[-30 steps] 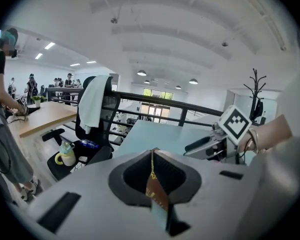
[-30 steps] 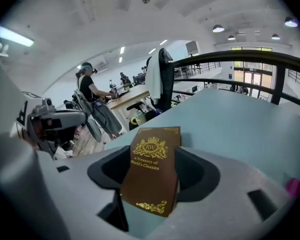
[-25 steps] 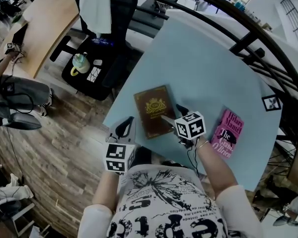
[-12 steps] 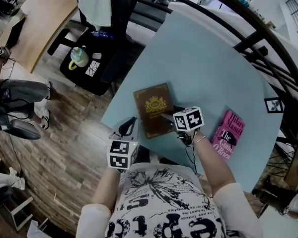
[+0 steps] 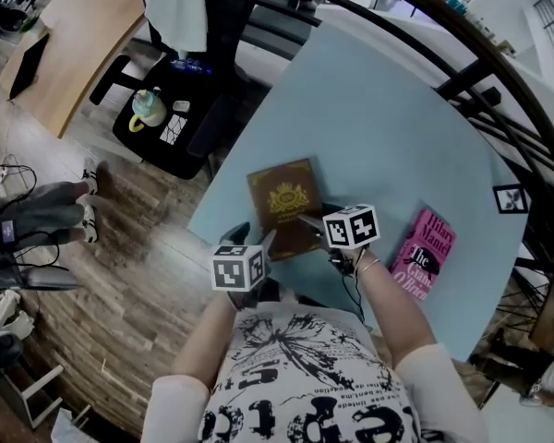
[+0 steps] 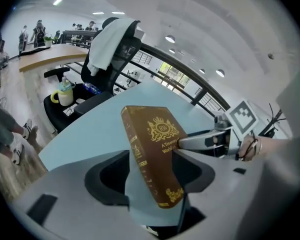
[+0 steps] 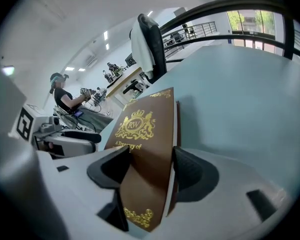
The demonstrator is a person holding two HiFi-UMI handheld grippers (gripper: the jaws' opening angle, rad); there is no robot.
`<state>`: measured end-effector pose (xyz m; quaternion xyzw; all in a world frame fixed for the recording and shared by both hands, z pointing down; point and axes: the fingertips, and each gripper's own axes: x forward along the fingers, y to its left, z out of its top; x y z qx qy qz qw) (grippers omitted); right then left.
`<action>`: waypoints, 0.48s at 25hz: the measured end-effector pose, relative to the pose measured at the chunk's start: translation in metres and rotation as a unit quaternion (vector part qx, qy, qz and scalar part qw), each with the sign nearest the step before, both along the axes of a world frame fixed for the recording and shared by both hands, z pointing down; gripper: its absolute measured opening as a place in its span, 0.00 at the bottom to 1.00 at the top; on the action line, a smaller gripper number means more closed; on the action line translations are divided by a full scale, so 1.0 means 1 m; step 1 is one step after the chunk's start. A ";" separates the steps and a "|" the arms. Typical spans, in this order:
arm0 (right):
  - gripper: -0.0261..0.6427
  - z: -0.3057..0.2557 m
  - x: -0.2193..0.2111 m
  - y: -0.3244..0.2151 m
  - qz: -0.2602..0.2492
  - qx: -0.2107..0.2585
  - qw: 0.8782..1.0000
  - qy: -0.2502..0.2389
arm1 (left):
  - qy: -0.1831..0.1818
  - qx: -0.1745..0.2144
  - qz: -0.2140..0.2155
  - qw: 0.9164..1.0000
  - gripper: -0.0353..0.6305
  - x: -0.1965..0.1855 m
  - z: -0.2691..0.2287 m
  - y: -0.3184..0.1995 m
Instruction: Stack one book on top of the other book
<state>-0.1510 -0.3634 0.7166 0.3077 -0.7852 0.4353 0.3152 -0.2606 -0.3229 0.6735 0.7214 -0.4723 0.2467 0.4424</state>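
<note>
A brown book (image 5: 283, 205) with a gold crest lies on the light blue table (image 5: 369, 109), near its front edge. A pink book (image 5: 423, 253) lies to its right, apart from it. My right gripper (image 5: 312, 221) is at the brown book's near right side. In the right gripper view its jaws are closing, and the pads (image 7: 182, 169) sit against both covers of the brown book (image 7: 147, 129). My left gripper (image 5: 258, 244) is at the book's near left corner, jaws opening. The brown book's spine (image 6: 145, 159) stands between them, with a gap beside the left pad (image 6: 112, 176).
A black office chair (image 5: 212, 26) draped with a white cloth stands beyond the table's left edge, with a mint teapot (image 5: 148, 111) on a black seat beside it. A black railing (image 5: 462, 72) curves behind the table. A square marker tag (image 5: 510, 198) lies at the table's right.
My left gripper came down and rightward from off the table's edge to the brown book's corner, and its jaws opened around the spine. The right gripper stayed at the book and narrowed its jaws.
</note>
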 end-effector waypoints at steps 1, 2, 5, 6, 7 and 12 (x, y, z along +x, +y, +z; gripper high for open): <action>0.44 0.000 0.000 0.000 0.003 0.002 1.000 0.000 | -0.002 -0.006 -0.001 1.000 0.42 0.001 0.005 -0.001; 0.44 -0.001 0.000 0.001 0.005 0.003 1.000 0.000 | -0.004 -0.012 -0.003 1.000 0.43 0.002 0.010 -0.003; 0.44 -0.002 0.002 0.002 0.008 0.005 1.000 0.000 | -0.019 -0.027 -0.012 0.999 0.46 0.003 0.022 -0.010; 0.44 -0.003 0.002 0.003 0.009 0.006 1.000 -0.001 | -0.024 -0.032 -0.012 0.999 0.47 0.004 0.024 -0.012; 0.44 -0.003 0.002 0.003 0.010 0.007 1.000 -0.001 | -0.028 -0.036 -0.008 0.999 0.48 0.004 0.025 -0.013; 0.44 -0.001 0.002 0.002 0.017 0.016 1.000 0.001 | -0.007 -0.057 0.006 0.998 0.48 0.010 0.033 -0.013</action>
